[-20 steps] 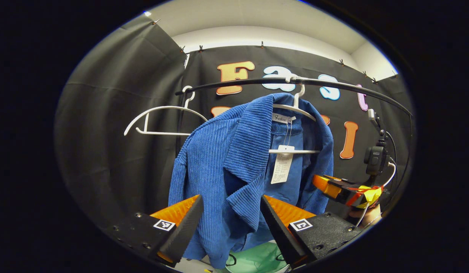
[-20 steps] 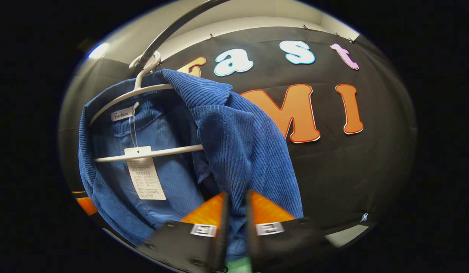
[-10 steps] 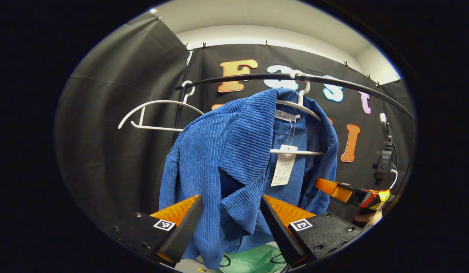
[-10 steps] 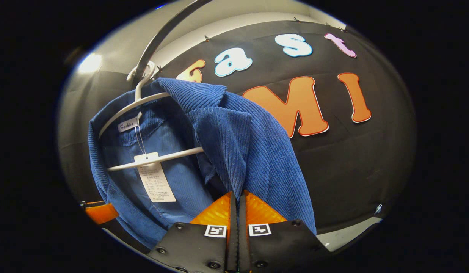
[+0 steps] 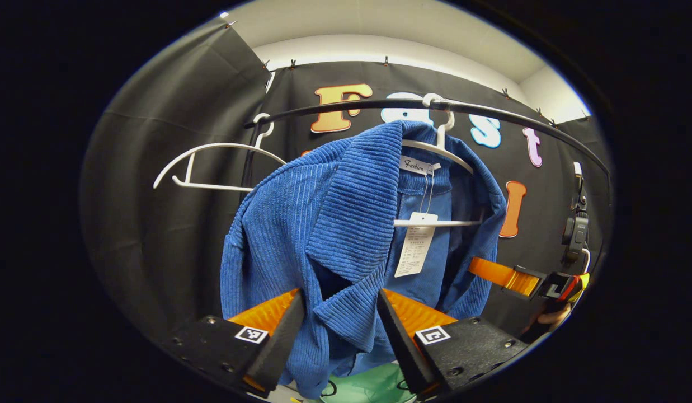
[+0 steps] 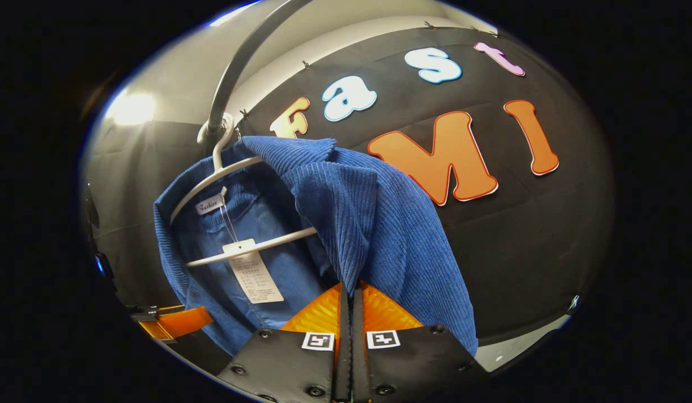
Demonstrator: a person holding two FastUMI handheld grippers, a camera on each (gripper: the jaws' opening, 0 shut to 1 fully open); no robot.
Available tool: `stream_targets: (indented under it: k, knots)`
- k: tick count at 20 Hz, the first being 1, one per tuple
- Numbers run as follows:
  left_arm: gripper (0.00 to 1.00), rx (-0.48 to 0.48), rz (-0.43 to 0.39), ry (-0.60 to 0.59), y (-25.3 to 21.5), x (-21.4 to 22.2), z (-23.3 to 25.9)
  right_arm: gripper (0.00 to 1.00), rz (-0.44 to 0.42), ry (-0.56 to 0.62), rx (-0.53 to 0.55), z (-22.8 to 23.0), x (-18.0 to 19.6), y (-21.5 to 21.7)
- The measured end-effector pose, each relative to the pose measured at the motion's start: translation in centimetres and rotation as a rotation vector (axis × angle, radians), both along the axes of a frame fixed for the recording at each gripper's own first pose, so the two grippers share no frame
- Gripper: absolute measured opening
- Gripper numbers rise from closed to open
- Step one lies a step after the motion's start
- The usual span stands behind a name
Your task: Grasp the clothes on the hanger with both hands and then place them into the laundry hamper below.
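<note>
Corduroy jacket (image 5: 323,224), blue, on white hanger (image 5: 441,151) on black rail (image 5: 351,106), above green hamper (image 5: 373,386) glimpsed below. Spare hanger (image 5: 211,168) empty beside. Right gripper (image 6: 350,296) pressed together on jacket's front edge; a second ago fingers were apart around fabric, so that side now secured. Left gripper (image 5: 337,319) spread, lapel between fingers; has edged closer, not yet pinching. Judgement: left closes next, then lift off.
</note>
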State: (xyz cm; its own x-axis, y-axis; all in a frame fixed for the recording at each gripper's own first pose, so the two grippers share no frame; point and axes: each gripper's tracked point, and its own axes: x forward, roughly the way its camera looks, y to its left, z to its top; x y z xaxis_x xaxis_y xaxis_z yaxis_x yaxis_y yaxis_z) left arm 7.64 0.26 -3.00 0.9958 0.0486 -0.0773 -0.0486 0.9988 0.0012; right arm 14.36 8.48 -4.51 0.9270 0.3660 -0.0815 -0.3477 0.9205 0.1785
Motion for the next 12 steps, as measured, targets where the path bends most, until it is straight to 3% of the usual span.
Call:
stream_targets:
  k: [1,7,12]
  knots:
    - [0.73,-0.006,-0.006,0.004,0.0,0.1,0.0,0.08,0.008,-0.002,0.007,0.1,-0.1,0.0]
    - [0.07,-0.009,0.011,0.050,0.8,-0.8,0.2,0.08,0.015,0.012,-0.007,0.6,0.0,-0.6]
    - [0.01,-0.075,-0.070,0.020,0.2,-2.3,2.4,0.08,-0.008,0.014,-0.006,1.1,0.0,-1.6]
